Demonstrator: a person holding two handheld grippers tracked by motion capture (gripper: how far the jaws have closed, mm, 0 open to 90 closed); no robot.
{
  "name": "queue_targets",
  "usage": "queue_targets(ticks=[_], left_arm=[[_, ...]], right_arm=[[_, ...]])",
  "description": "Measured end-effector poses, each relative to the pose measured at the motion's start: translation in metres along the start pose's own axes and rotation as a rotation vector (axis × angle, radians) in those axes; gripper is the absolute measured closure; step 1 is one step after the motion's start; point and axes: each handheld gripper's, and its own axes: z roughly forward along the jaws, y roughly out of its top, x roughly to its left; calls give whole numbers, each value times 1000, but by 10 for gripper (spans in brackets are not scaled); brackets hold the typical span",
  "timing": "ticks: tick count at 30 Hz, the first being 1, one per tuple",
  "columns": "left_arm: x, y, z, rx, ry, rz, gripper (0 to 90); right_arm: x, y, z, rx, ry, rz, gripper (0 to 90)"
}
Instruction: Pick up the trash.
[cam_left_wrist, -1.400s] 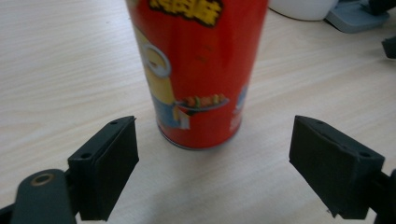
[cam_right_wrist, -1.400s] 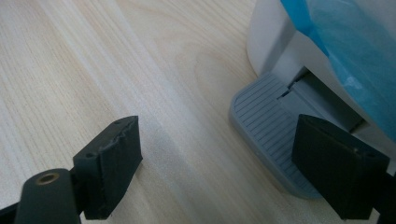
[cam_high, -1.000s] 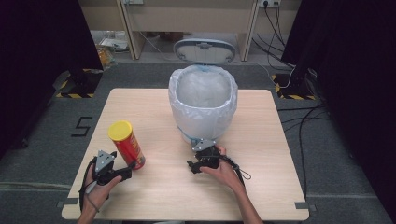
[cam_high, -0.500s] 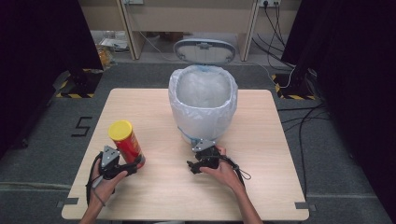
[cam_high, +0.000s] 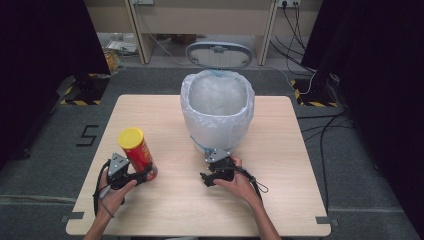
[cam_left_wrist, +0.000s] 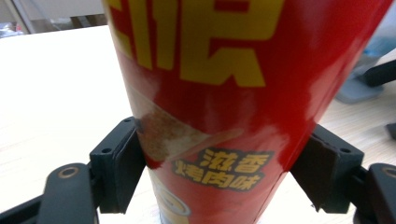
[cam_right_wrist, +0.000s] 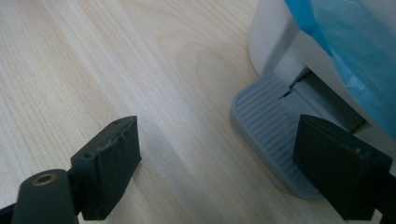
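Chip can (cam_high: 137, 152) sitting tilted between left gripper (cam_high: 134, 176) jaws, gripped low; risking tipping. Right gripper (cam_high: 212, 175) gaping wide beside bin pedal (cam_right_wrist: 273, 133), risking slipping off.

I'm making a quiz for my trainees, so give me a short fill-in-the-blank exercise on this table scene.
1. The left gripper has its jaws closed on a red can with a ____ lid.
2. The right gripper is open, next to the bin's grey ____.
3. The bin on the table is lined with a plastic ____.
4. The bin's lid stands ____.

Missing words: yellow; pedal; bag; open
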Motion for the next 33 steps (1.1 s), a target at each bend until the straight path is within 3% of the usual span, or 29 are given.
queue_targets(ticks=[18,25,33], left_arm=[[-5,71,0,-86,-96,23,238],[-4,112,1,-122,-135,32,238],[-1,147,0,-163,-151,37,238]], right_arm=[[-1,0,0,-4,10,4,152],[-1,0,-1,-2,11,7,151],[-1,0,-1,1,10,-1,152]])
